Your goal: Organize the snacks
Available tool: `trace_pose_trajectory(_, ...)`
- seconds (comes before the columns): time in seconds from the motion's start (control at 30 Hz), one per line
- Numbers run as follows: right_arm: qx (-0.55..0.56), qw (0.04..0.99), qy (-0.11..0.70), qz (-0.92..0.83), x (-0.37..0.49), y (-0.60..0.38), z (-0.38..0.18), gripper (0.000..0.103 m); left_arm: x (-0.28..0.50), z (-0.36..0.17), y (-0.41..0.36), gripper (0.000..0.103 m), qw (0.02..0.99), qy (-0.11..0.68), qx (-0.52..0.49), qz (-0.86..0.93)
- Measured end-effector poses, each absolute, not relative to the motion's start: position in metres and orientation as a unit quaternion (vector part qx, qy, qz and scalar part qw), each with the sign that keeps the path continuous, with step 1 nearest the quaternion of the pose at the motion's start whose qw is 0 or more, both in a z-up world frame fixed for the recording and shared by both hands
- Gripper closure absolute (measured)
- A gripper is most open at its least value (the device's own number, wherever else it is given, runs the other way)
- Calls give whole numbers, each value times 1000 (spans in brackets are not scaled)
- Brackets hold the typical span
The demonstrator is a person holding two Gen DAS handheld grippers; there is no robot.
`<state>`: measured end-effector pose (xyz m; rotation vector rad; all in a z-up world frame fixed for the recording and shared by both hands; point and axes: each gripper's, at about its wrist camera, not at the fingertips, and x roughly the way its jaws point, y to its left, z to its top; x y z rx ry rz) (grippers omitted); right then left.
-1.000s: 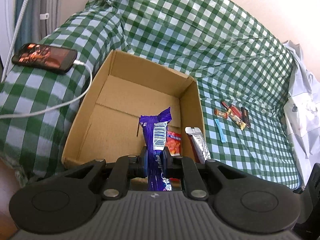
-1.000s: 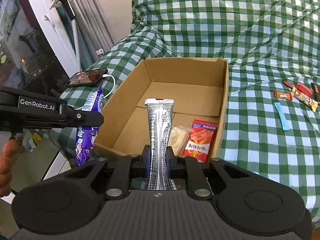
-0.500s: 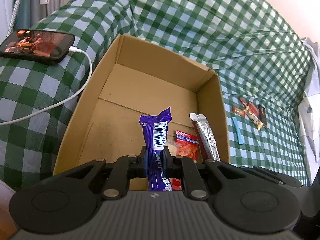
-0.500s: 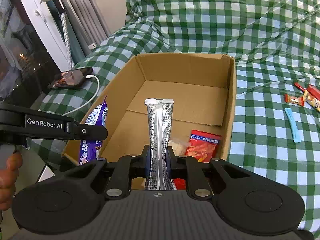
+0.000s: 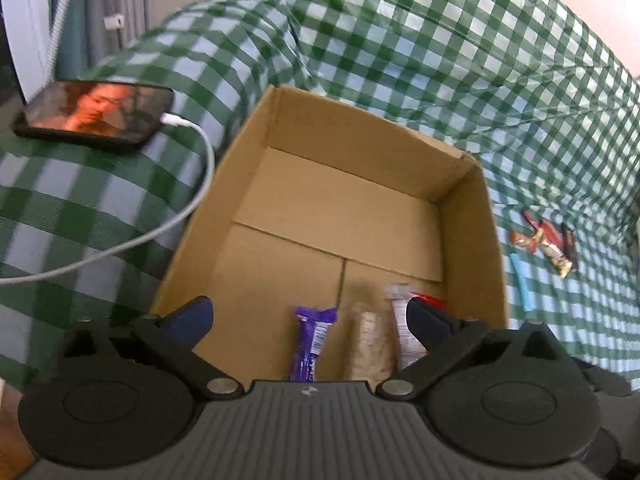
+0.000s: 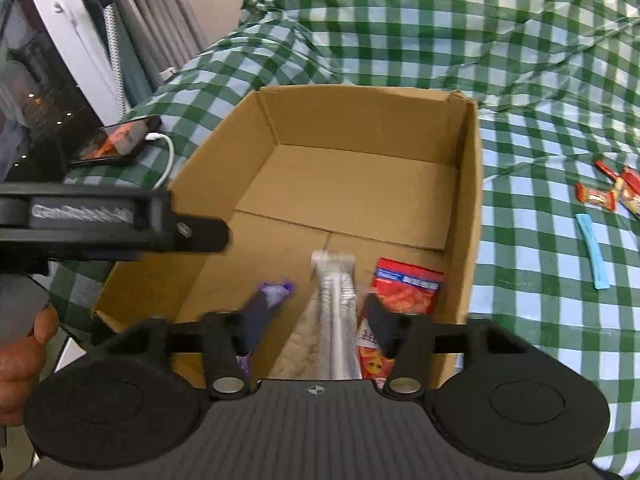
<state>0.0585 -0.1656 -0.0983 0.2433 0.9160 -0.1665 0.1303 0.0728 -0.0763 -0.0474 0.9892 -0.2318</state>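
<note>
Both grippers, left gripper (image 5: pixel 308 314) and right gripper (image 6: pixel 312 312), jaws spread wide; glossy purple wrapper (image 5: pixel 310 340) and crinkly silver pouch (image 6: pixel 334 312) sit loose in the corrugated cardboard box (image 5: pixel 468 216).

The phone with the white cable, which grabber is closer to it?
Left. The left gripper hangs open over the cardboard box's near end on the phone's side; the right gripper, also open, is farther across the box.

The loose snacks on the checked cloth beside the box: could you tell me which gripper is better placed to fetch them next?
Probably the right gripper: both are open over the cardboard box, and the loose snacks lie off its right side.
</note>
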Motion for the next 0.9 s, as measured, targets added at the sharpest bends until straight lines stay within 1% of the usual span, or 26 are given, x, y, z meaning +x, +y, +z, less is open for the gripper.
trace_pose_trajectory(0.07, 112, 887, 441, -85, 54, -163, -97, 28, 123, -79, 77, 0, 870, 482, -10, -104)
trace_pose_trajectory(0.1, 112, 885, 444, -88, 51, -161, -96, 20, 118, -81, 80, 0, 868, 488, -8, -97)
trace_pose_trajectory(0.13, 114, 882, 448, -91, 48, -160, -96, 16, 112, -83, 85, 0, 865, 493, -8, -94)
trace_pose_trajectory(0.27, 127, 873, 461, -94, 30, -151, -94, 11, 89, -87, 94, 0, 856, 508, -5, -91)
trace_pose_trajectory(0.4, 112, 873, 465, -97, 11, -134, -87, 9, 68, -83, 102, 0, 858, 506, -2, -91)
trace_pose_trajectory(0.5, 91, 881, 452, -106, -4, -120, -77, 4, 52, -74, 104, 0, 864, 494, -2, -98)
trace_pose_trajectory(0.63, 54, 894, 430, -114, -24, -99, -62, 1, 29, -58, 103, 0, 874, 473, -2, -111)
trace_pose_trajectory(0.9, 2, 909, 401, -111, -61, -69, -44, 1, -16, -41, 99, 0, 887, 443, 7, -130)
